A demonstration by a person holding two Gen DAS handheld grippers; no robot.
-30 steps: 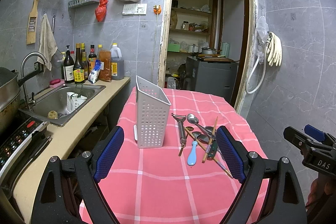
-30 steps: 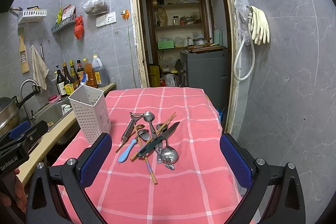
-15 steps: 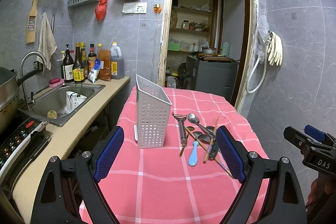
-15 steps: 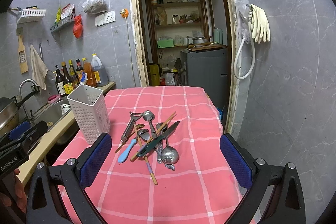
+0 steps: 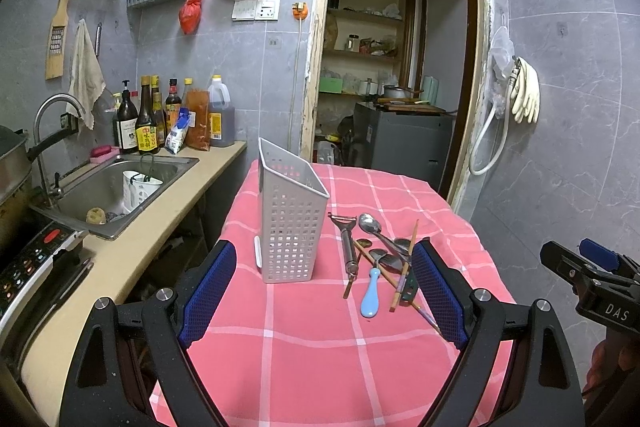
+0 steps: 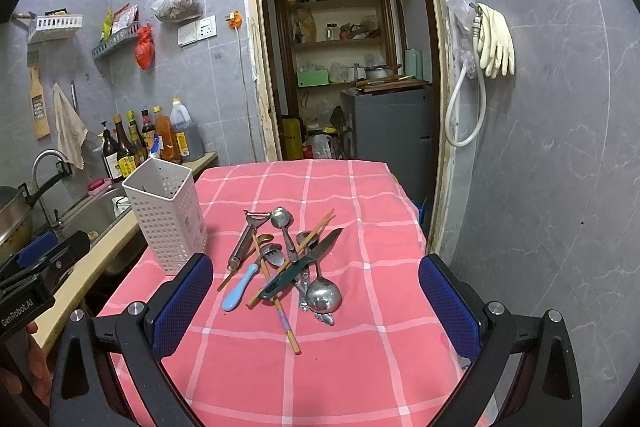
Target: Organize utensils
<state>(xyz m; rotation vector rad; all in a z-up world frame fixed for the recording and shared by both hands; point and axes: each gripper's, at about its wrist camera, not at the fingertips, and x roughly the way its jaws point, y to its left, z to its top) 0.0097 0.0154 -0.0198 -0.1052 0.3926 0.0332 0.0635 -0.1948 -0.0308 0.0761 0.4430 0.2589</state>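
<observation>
"DAS" is printed in white on the black body of the right gripper point(image 5: 600, 291), seen at the far right of the left wrist view. "GenRobot.AI" is printed on the left gripper point(image 6: 28, 291), seen at the far left of the right wrist view. The bottle labels by the sink are too small to be read.

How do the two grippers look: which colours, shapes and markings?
Both are black frames with silver bolts and blue textured pads on two fingers. The left gripper body reads "GenRobot.AI"; the right gripper body reads "DAS". No cables or sleeves are visible.

The left hand-held gripper point(image 5: 322, 293) hangs wide open above the pink tablecloth point(image 5: 312, 347), white holder point(image 5: 290, 223) beside piled utensils point(image 5: 378, 259).
</observation>
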